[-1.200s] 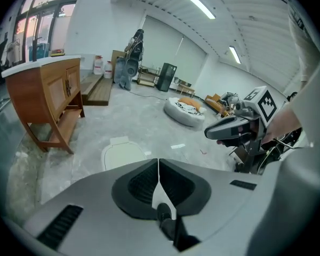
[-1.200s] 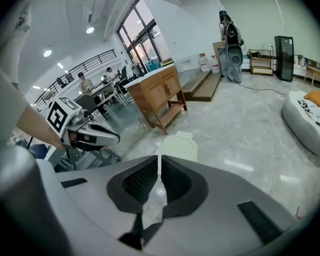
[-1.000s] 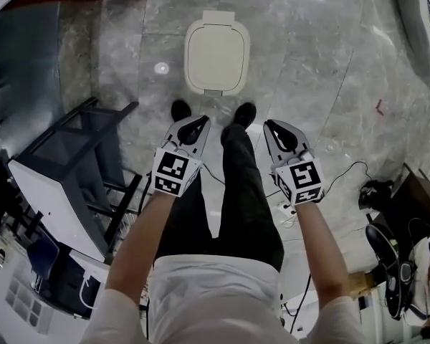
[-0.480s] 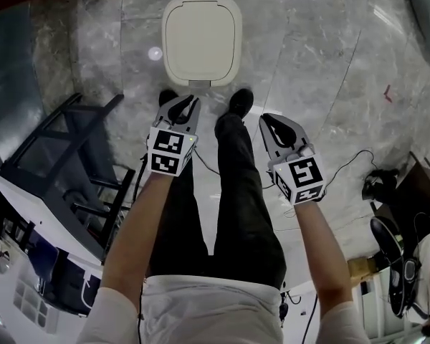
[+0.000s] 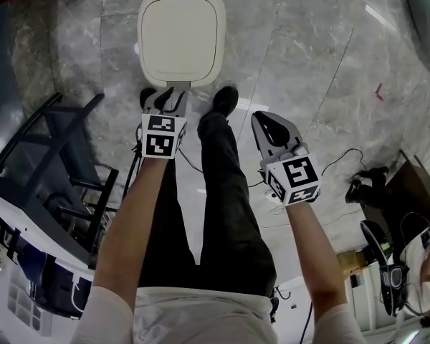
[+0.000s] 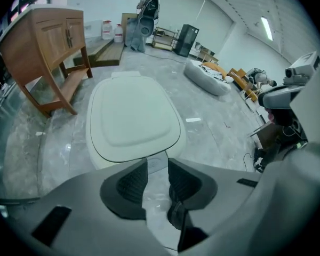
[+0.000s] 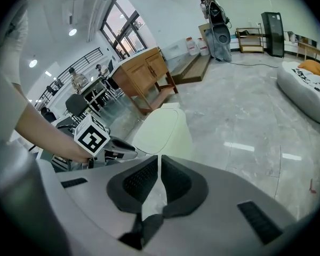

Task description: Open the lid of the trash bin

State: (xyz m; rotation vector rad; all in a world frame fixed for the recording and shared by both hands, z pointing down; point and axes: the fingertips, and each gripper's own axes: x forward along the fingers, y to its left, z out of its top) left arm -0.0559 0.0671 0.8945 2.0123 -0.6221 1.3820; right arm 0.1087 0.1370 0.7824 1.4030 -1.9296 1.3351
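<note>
Closest to the body, the right claw (image 5: 262,120) hangs over the marble floor (image 5: 308,63), clenched on nothing and well apart from the bin; it has no part in the step in hand. Further out, the left claw (image 5: 165,96) points steeply down by the person's shoes (image 5: 226,100), at the near edge of the trash bin (image 5: 180,31). Its jaws have just been opening and stand released, with nothing gripped. Its own view shows only floor in the gap, and the small tab (image 6: 156,163) at the front of the lid (image 6: 133,113) lies in line with the tips, just past them (whether a tip already touches it cannot be told). The bin stands on the floor directly ahead of the feet, its cream lid flat and fully closed.

The step in hand seems to be the approach to the lid's front edge; the opening itself is not yet begun. The next move likely calls for bringing the open jaws round that tab, closing on it, and lifting up toward the hinge at the far side, gently enough that the bin does not slide.
</note>
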